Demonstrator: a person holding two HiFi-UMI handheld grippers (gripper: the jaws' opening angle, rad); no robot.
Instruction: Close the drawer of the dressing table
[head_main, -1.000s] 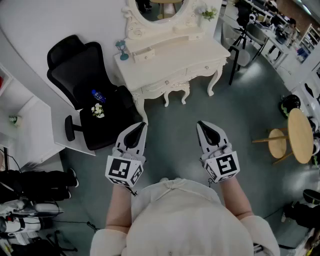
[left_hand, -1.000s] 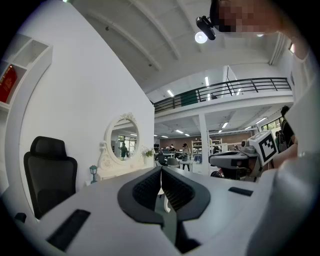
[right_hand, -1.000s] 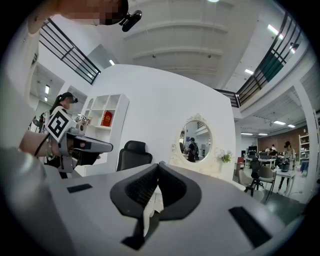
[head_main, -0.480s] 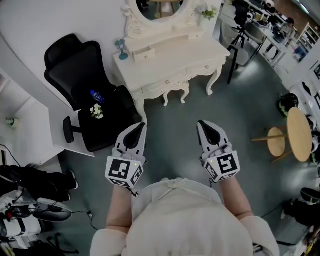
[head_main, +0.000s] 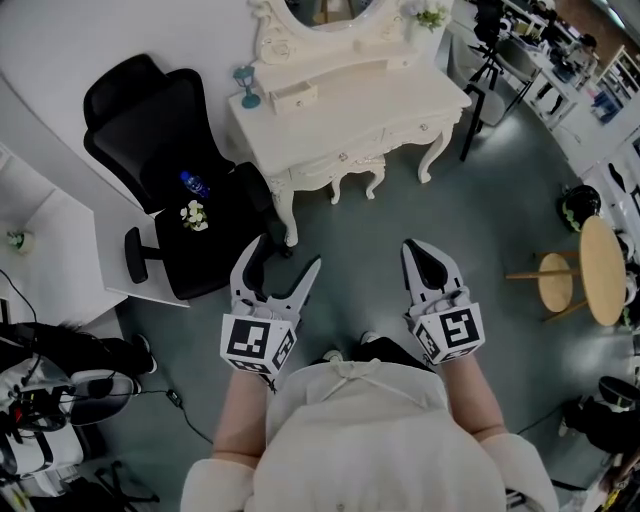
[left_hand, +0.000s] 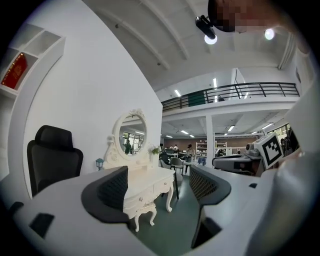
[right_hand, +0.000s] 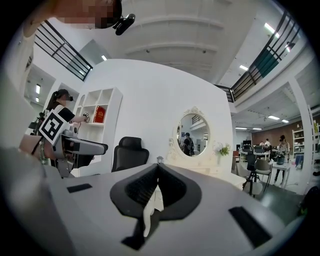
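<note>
I'm looking down on a grey-green floor (head_main: 480, 230) with the rig standing in the open middle of it. The white dressing table (head_main: 350, 110) is ahead at the top of the head view, against the wall, with its oval mirror (head_main: 330, 8) cut off by the frame edge. To its left a black office chair (head_main: 160, 130) is parked just beside it. A round wooden table (head_main: 600, 270) sits well off to my right.

Both claws are held level in front of me, well apart from the dressing table. The left claw (head_main: 285, 252) has just been opening: its jaws are spread wide with nothing between them. Through that gap, the left gripper view shows only the distant dressing table (left_hand: 150, 187). The right claw (head_main: 412, 248) has its jaws pressed together, and in its own view (right_hand: 157, 172) they meet tip to tip on nothing.

The drawer (head_main: 297, 97) I'm after is the small one in the raised tier on the worktop (head_main: 400, 95), below the mirror and toward the left end. It is sticking out from its slot. A small blue lamp (head_main: 247, 85) stands at the left corner near it. On the chair seat lie a blue bottle (head_main: 193, 184) and a little bunch of white flowers (head_main: 195, 215).
</note>
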